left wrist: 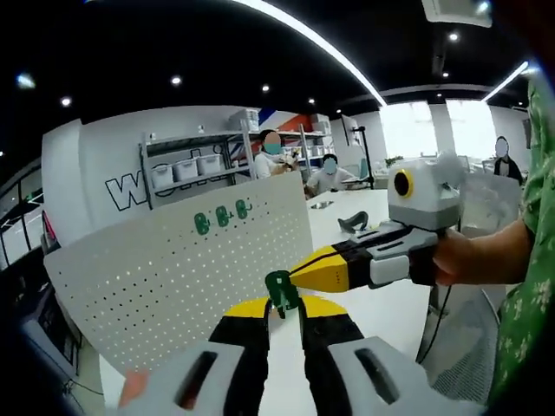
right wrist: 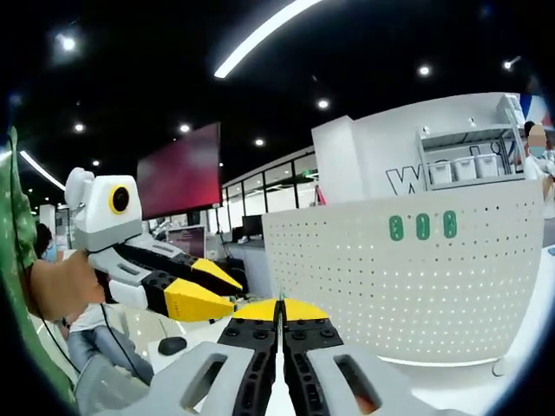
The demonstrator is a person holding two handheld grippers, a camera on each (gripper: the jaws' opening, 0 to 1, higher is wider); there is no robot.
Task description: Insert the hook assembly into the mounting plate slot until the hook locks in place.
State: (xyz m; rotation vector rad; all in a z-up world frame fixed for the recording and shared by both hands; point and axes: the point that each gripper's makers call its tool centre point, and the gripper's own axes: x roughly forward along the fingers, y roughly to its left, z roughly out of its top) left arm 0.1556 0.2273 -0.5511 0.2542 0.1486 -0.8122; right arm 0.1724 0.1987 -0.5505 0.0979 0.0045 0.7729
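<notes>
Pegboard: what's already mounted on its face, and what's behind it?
Three green hooks sit in a row near the top of the white pegboard. Behind it, shelving with white bins rises above its edge; anything lower is covered.

wall lettering: I'm only catching big dark outlined letters on the white wall [left wrist: 121,165] behind the pegboard, "W" plus a cut-off bit, the rest is sitting hidden behind the shelves
anything else: nothing I'm managing to read
</notes>
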